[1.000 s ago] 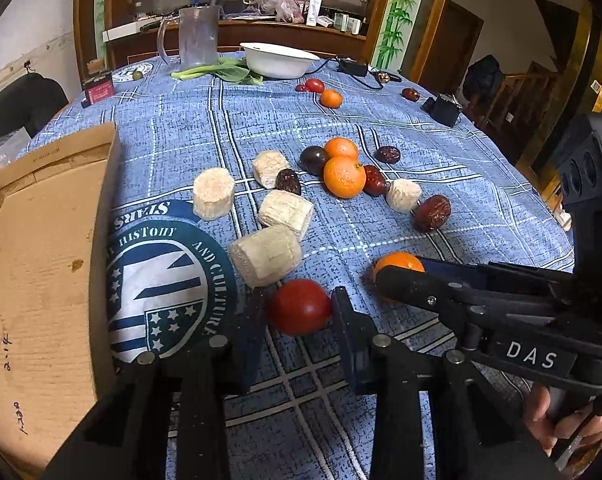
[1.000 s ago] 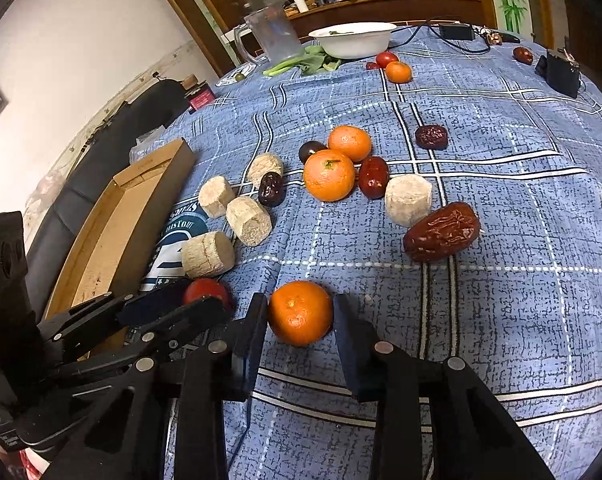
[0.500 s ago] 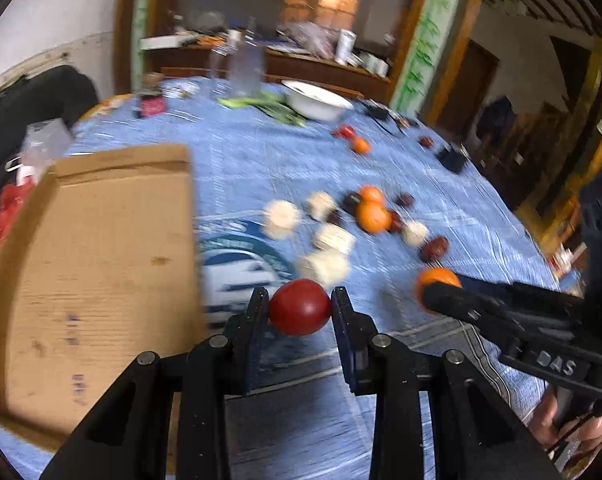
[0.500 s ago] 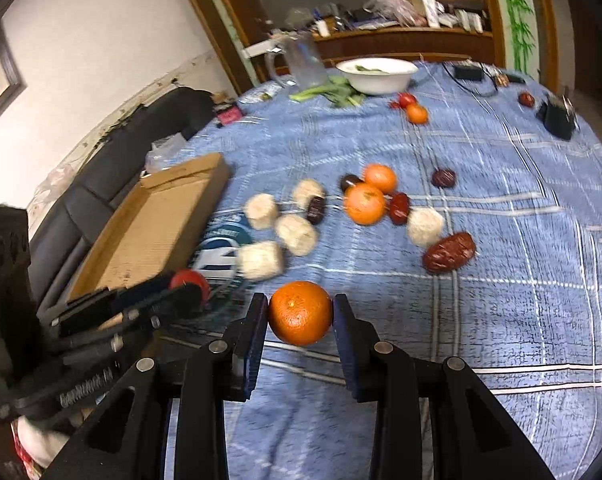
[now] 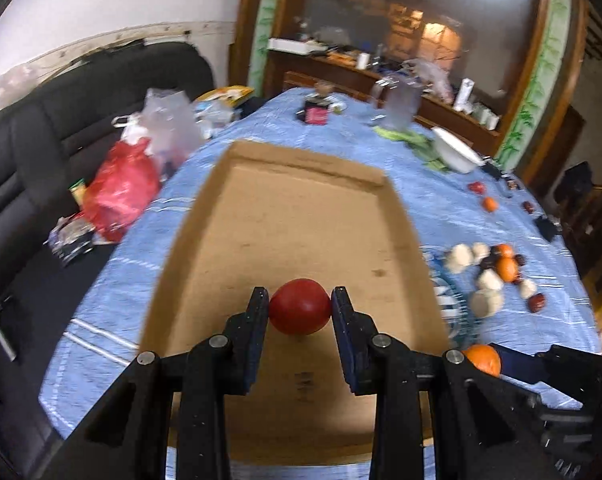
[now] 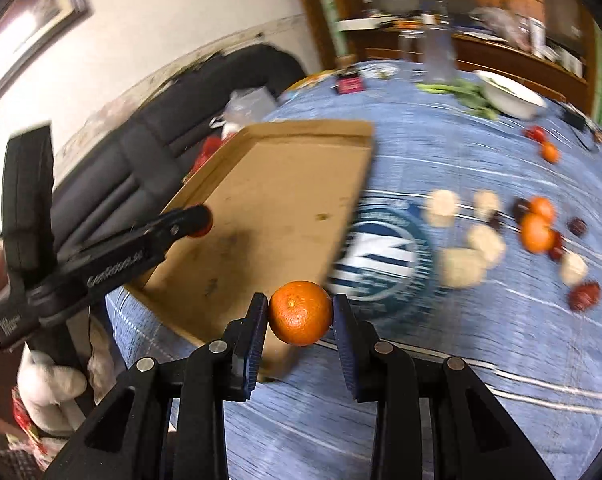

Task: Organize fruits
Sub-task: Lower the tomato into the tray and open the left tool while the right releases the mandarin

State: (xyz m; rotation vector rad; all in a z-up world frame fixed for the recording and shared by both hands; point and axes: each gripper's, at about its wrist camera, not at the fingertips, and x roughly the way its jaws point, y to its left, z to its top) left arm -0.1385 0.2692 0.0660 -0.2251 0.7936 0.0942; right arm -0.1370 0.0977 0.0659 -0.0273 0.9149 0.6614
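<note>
My left gripper (image 5: 300, 312) clamps a red tomato (image 5: 300, 306) over the cardboard tray's (image 5: 301, 168) bare floor. My right gripper (image 6: 300, 319) pinches an orange (image 6: 300, 318) at the tray's near corner, above the tablecloth (image 6: 481, 344).

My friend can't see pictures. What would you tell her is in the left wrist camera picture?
The left gripper pinches a round red fruit above an empty cardboard tray on a blue checked tablecloth. To the right, the right gripper holds an orange, and more fruit and pale chunks lie scattered on the cloth.
</note>
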